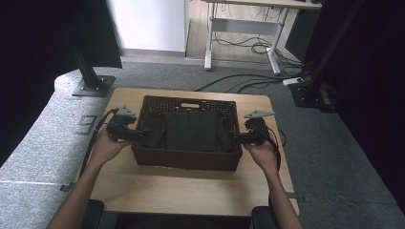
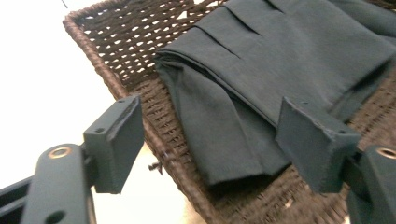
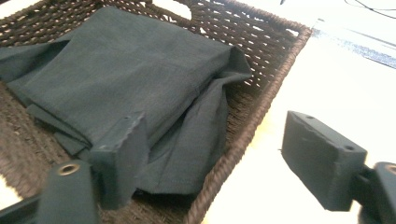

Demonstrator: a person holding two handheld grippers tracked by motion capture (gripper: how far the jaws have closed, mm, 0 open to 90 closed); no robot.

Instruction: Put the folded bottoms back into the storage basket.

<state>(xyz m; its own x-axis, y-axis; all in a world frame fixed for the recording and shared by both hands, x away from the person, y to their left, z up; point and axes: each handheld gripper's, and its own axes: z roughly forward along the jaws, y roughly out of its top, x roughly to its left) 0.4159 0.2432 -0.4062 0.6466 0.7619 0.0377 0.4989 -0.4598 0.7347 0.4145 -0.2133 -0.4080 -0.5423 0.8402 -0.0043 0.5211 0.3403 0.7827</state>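
Plainly, dark cloth [image 1: 193, 130] fills wicker basket [image 1: 186, 160], unlabelled.

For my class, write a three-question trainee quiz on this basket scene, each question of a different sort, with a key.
1. True or false: the dark folded cloth lies inside the woven basket.
2. Where do the jaws of the left gripper stand?
A. astride the basket's side rim, one jaw inside and one outside
B. clamped on the cloth
C. flat on the table
3. Fill the gap: the right gripper is at the basket's ____ end as the high view shows it.

Key: 1 true; 2 A; 3 right. Both grippers have open jaws that straddle the rim without pressing on it.
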